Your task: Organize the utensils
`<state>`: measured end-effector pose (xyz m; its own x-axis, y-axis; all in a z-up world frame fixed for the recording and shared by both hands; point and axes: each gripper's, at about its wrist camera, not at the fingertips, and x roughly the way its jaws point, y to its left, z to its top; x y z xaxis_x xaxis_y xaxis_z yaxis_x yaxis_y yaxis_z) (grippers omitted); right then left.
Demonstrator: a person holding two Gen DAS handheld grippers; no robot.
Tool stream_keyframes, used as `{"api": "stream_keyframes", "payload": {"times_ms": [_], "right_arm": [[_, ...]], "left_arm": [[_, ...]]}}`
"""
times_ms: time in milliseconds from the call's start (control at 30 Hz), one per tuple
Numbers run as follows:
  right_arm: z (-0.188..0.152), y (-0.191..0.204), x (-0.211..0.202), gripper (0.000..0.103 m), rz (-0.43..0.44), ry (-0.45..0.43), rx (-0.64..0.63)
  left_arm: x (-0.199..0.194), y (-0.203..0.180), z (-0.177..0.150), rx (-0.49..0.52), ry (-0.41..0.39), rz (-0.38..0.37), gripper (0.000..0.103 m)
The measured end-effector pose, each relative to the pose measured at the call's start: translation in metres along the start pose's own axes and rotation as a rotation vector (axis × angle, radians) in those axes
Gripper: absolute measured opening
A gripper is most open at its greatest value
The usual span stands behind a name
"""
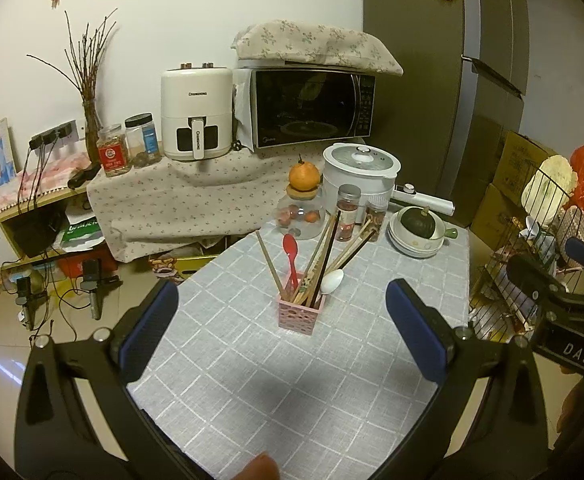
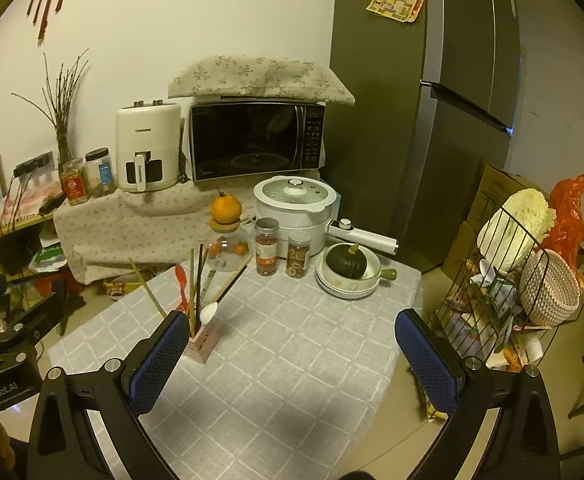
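Both hand-held grippers, left (image 1: 281,320) and right (image 2: 292,352), gape empty; right finger partly hides the pink holder (image 2: 203,344).

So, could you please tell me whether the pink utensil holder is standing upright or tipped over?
Upright: the pink holder stands on the tablecloth, with chopsticks and spoons sticking up.

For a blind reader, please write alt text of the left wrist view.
A pink perforated plastic holder with wooden chopsticks, a red spoon and a white spoon stands on a grey checked tablecloth, ahead of the open left hand-held gripper.
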<state>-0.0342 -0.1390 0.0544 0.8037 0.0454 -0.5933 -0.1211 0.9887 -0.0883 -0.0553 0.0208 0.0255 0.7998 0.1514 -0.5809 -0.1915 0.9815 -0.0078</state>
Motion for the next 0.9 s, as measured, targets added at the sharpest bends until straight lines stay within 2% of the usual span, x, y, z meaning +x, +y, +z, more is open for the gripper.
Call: {"api": "stream_keyframes", "payload": {"times_ms": [900], "right_arm": [[0.0016, 0.0038, -0.0015, 0.103, 0.006, -0.005, -0.002]], "left_arm": [[0.0, 0.0038, -0.0014, 0.002, -0.003, 0.014, 0.103]]}}
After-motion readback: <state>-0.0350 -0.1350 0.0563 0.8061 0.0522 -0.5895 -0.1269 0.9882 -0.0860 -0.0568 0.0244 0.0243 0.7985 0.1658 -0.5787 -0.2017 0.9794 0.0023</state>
